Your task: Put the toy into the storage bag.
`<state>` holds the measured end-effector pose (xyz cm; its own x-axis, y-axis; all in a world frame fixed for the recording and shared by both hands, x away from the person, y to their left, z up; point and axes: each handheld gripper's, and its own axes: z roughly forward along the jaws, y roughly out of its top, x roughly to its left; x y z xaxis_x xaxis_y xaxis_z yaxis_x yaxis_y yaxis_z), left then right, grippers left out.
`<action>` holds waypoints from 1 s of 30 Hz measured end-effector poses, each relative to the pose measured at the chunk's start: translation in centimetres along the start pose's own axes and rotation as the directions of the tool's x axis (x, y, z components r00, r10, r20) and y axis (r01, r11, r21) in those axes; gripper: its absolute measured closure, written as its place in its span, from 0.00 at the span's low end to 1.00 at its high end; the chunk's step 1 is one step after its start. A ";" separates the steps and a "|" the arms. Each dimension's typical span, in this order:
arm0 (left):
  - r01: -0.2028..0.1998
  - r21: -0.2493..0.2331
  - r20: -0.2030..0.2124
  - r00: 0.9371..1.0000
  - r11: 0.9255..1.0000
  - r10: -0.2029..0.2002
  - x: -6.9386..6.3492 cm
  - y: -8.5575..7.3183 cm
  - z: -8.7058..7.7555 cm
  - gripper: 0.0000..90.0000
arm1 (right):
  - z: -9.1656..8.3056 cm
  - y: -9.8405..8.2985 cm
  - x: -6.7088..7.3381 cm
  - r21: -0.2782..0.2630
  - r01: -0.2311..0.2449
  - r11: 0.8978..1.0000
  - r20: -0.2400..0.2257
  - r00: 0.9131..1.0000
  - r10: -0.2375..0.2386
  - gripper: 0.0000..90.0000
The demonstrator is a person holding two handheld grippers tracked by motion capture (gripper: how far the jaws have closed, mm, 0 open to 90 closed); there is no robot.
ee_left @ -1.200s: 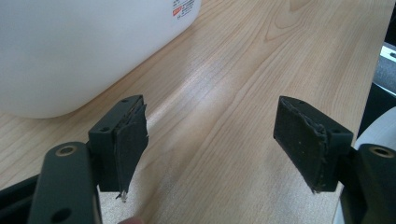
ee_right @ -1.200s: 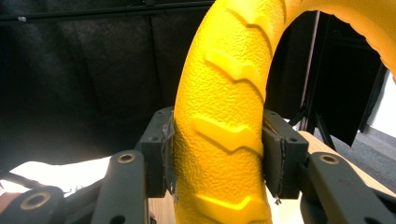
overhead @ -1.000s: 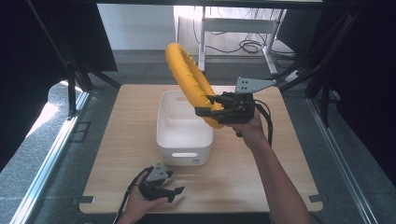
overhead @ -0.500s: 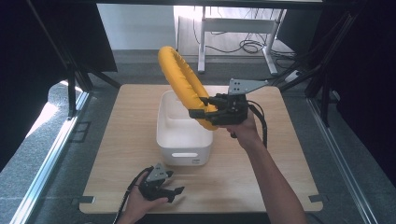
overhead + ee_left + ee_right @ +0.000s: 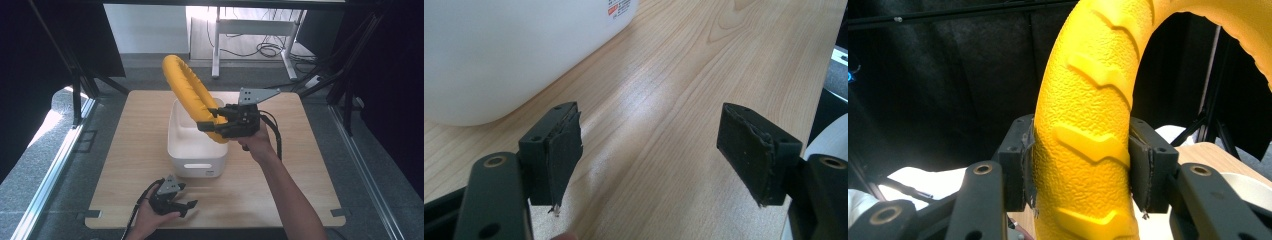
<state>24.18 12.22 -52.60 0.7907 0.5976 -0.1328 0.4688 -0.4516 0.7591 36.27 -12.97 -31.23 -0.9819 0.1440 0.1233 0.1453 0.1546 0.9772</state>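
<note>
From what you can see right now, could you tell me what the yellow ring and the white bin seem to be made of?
Yellow ring: probably rubber or soft plastic; matte pebbled skin with raised tread ribs. White bin: likely moulded plastic; smooth, slightly glossy walls, rounded corners, a cut-out handle.

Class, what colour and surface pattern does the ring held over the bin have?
Yellow ring, pebbled, with raised tread-like chevrons; clearest in the right gripper view.
</note>
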 end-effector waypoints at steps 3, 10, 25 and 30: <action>0.000 -0.001 -0.002 1.000 1.000 0.000 0.0 0.0 -0.1 0.29 | 0.2 -0.1 0.0 0.003 0.001 1.000 -0.007 1.000 -0.001 0.57; -0.001 -0.001 -0.001 1.000 1.000 0.001 0.0 0.0 0.0 0.29 | 0.6 -0.4 0.2 0.005 -0.008 1.000 -0.018 1.000 0.008 0.57; -0.004 0.003 -0.003 1.000 1.000 0.004 0.1 -0.1 0.0 0.29 | 1.8 -2.0 -0.3 0.041 -0.023 0.999 -0.045 0.999 0.025 0.57; -0.004 0.004 -0.002 1.000 1.000 0.004 0.1 -0.1 0.0 0.29 | 2.0 -2.7 -0.5 0.057 -0.039 0.998 -0.044 0.998 0.042 0.57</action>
<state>24.21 12.32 -52.65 0.7916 0.5974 -0.1285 0.4673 -0.4562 0.7573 36.65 -11.49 -34.23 -0.9794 0.1072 0.1714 0.1904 0.2047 0.9601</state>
